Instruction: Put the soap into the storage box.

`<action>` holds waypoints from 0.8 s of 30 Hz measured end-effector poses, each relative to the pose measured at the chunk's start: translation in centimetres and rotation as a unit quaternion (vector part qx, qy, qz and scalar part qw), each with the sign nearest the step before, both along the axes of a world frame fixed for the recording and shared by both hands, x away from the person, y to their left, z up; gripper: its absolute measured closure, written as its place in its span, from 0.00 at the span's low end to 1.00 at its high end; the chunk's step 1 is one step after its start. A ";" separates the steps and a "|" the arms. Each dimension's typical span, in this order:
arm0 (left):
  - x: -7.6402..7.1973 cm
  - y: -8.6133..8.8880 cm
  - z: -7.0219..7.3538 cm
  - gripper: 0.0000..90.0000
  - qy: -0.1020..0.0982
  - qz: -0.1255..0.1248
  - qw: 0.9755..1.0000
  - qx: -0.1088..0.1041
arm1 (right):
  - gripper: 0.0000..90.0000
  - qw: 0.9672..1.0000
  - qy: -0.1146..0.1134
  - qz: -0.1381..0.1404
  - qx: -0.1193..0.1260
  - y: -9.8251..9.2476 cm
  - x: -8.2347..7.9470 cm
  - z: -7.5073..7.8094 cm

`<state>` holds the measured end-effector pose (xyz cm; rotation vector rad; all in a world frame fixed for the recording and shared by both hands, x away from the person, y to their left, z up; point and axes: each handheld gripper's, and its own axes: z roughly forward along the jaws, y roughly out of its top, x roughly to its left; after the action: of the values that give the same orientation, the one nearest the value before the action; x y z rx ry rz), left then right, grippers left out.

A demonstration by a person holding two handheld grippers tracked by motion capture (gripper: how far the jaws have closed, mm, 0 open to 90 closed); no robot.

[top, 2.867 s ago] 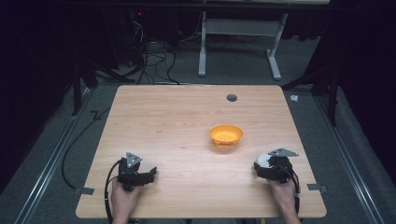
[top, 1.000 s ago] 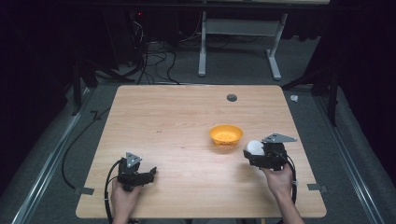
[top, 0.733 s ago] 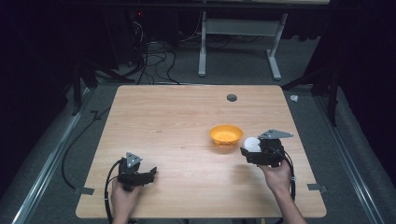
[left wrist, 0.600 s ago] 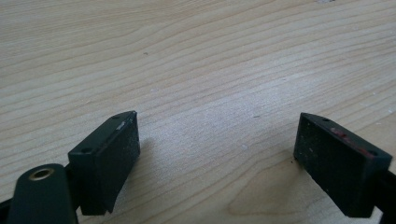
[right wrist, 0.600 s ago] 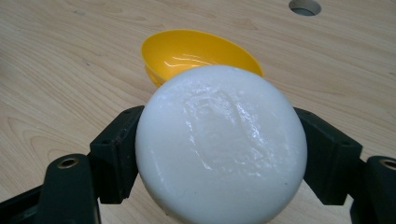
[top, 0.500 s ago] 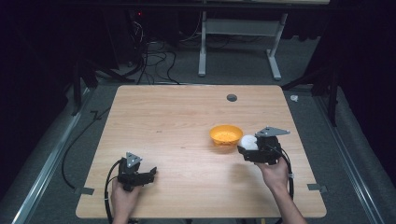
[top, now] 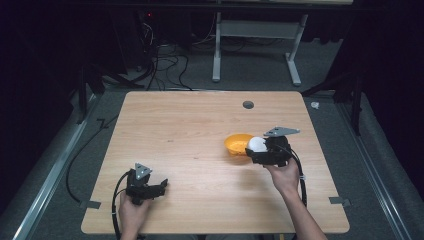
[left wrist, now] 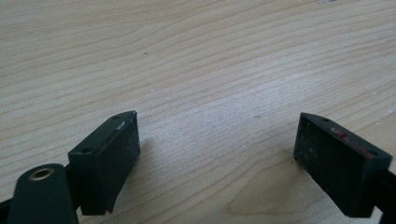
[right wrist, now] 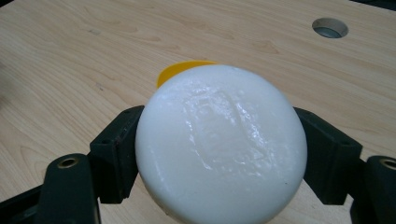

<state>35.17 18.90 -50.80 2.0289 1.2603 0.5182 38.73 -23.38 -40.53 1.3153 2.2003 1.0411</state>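
A round white soap-like disc (right wrist: 222, 147) sits clamped between the jaws of my right gripper (top: 256, 148). In the high view the white disc (top: 256, 144) hangs at the right rim of a small orange bowl (top: 237, 144) that stands right of the table's middle. The bowl's orange rim (right wrist: 180, 70) peeks out behind the disc in the right gripper view. My left gripper (top: 161, 186) rests near the front left of the table, open, with bare wood between its fingers (left wrist: 109, 156).
The light wooden table (top: 180, 130) has a round cable hole (top: 248, 105) at the back right, also seen as a grey hole (right wrist: 329, 27). Tape tabs mark the front corners (top: 338, 201). Cables and a desk frame (top: 255, 35) lie on the floor beyond.
My right gripper has carried the white disc from the front right of the table forward and leftward up to the orange bowl's rim. The left gripper has stayed put.
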 end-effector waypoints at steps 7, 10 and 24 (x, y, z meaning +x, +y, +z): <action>0.0 0.0 0.0 0.16 0.000 0.000 1.000 0.000 | 0.28 1.000 0.000 0.004 0.001 0.5 0.7 0.3; 0.0 0.0 0.0 0.16 0.000 0.000 1.000 0.000 | 0.28 1.000 0.001 0.004 0.004 0.7 1.0 0.3; 0.0 0.0 0.0 0.16 0.000 0.000 1.000 0.000 | 0.28 1.000 0.010 0.007 -0.001 1.6 2.8 0.2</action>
<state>35.18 18.91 -50.79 2.0288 1.2612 0.5193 41.57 -21.82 -40.29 1.3161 2.2280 1.0341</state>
